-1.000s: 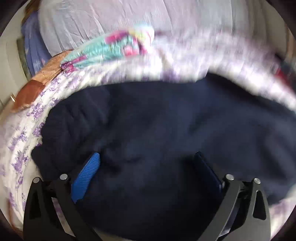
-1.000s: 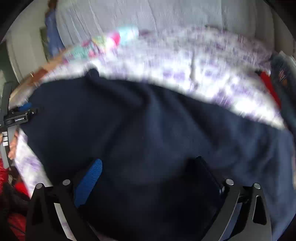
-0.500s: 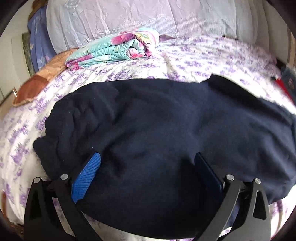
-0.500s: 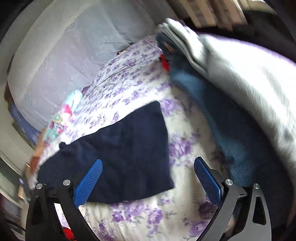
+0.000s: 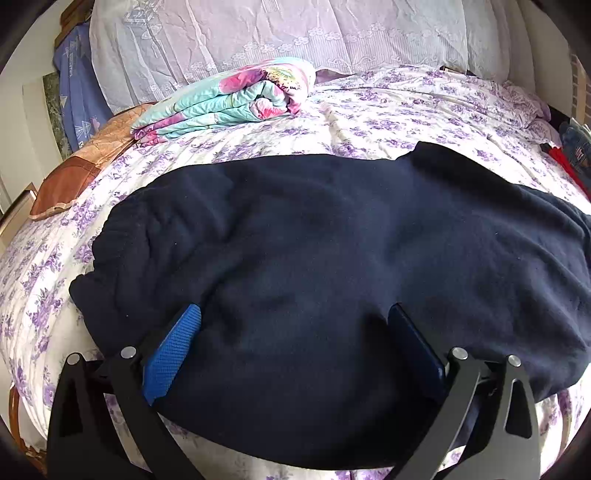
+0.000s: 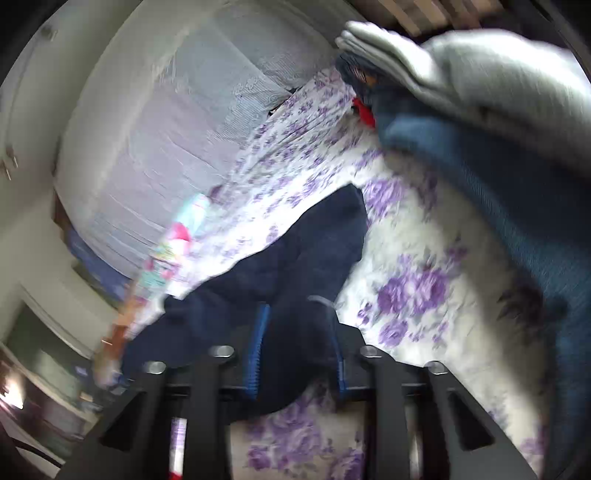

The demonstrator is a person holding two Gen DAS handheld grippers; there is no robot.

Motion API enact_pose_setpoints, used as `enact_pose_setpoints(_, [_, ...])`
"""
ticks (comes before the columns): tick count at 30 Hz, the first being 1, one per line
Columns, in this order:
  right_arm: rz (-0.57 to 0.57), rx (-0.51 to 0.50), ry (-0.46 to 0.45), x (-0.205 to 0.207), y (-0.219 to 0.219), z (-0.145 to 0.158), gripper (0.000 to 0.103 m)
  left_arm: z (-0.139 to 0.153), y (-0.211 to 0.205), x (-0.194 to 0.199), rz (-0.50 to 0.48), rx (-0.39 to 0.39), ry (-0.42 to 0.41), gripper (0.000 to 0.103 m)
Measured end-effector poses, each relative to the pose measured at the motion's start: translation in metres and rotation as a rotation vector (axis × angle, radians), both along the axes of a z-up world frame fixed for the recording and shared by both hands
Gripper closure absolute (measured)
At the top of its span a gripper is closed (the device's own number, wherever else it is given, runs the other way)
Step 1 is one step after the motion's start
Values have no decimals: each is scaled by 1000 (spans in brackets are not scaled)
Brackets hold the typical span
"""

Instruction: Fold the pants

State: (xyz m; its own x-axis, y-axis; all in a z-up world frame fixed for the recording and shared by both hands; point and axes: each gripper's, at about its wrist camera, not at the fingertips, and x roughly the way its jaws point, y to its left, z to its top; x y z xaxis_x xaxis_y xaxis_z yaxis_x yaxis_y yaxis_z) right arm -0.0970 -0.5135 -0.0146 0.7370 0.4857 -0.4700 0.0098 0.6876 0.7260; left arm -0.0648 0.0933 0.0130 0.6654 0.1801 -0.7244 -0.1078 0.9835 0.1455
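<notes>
Dark navy pants [image 5: 332,229] lie spread sideways across the bed with the purple-flowered sheet [image 5: 406,107]. My left gripper [image 5: 295,310] is low over their near edge, jaws wide open, with the cloth lying between the fingers and not pinched. In the right wrist view the picture is rolled, and the pants [image 6: 314,240] show their narrow end. My right gripper [image 6: 293,304] is at that end. Its jaws are closing, and bunched navy cloth fills the gap between the blue pads.
A folded floral blanket [image 5: 229,99] and a brown cushion [image 5: 66,177] lie at the far left, before lilac pillows [image 5: 258,33]. Beside the pants' end is a pile of blue denim [image 6: 461,158], a grey garment [image 6: 480,66] and something red [image 6: 364,110].
My right gripper swung from over the pants' middle to their far end, rolled, and its jaws narrowed from wide open onto the cloth. The left gripper has barely moved.
</notes>
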Motion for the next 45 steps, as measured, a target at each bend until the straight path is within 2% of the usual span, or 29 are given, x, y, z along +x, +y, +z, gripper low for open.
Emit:
enact_pose_setpoints(6, [-31,-9,-63,-3,9,17,76,1,2,-3,-10,-26,-15,4])
enact_pose_setpoints(10, [33,-188,-178,9,59,66,76,5,11,-8,-8,-91,-51,4])
enact_pose_setpoints(13, [167,-323,-259,26,130,95,76,8,24,-14,-12,-185,-86,4])
enact_pose_setpoints(15, [292,-420,-286,37,189,101,76,8,31,-17,-17,-245,-107,4])
enact_pose_setpoints(17, [478,-526,-253,49,258,86,75,8,39,-21,-25,-302,-128,4])
enact_pose_setpoints(19, [638,-576,-198,54,312,55,75,8,44,-25,-31,-341,-148,4])
enact_pose_setpoints(21, [742,-597,-148,53,342,31,68,7,46,-30,-40,-359,-161,4])
enact_pose_setpoints(22, [737,-611,-169,49,343,31,66,6,47,-32,-46,-364,-168,4])
enact_pose_setpoints(24, [722,-501,-193,44,325,45,43,5,47,-36,-59,-362,-181,4])
enact_pose_setpoints(26, [679,-385,-227,37,299,63,41,5,47,-37,-65,-363,-186,4])
enact_pose_setpoints(27, [639,-372,-247,37,285,74,41,5,47,-38,-64,-368,-188,4])
enact_pose_setpoints(29, [520,-469,-255,44,281,87,36,5,47,-39,-65,-377,-191,4])
enact_pose_setpoints(31, [395,-637,-231,60,283,86,26,5,48,-39,-67,-384,-191,4])
enact_pose_setpoints(33, [384,-777,-138,85,297,59,20,6,49,-41,-65,-386,-189,4])
enact_pose_setpoints(35, [448,-864,-12,106,315,23,11,8,48,-42,-60,-378,-175,4])
enact_pose_setpoints(38, [476,-850,-17,109,321,30,10,18,53,-52,-32,-372,-162,4])
enact_pose_setpoints(39, [497,-820,-47,105,320,37,10,22,57,-57,-13,-374,-166,4])
enact_pose_setpoints(41, [460,-794,-126,91,310,50,9,34,73,-71,30,-401,-185,4])
enact_pose_setpoints(42, [434,-795,-149,86,306,52,4,36,79,-75,47,-416,-184,4])
enact_pose_setpoints(44, [450,-809,-134,88,304,41,3,36,100,-79,93,-479,-152,4])
enact_pose_setpoints(45, [487,-816,-82,92,305,27,3,33,111,-78,115,-522,-128,4])
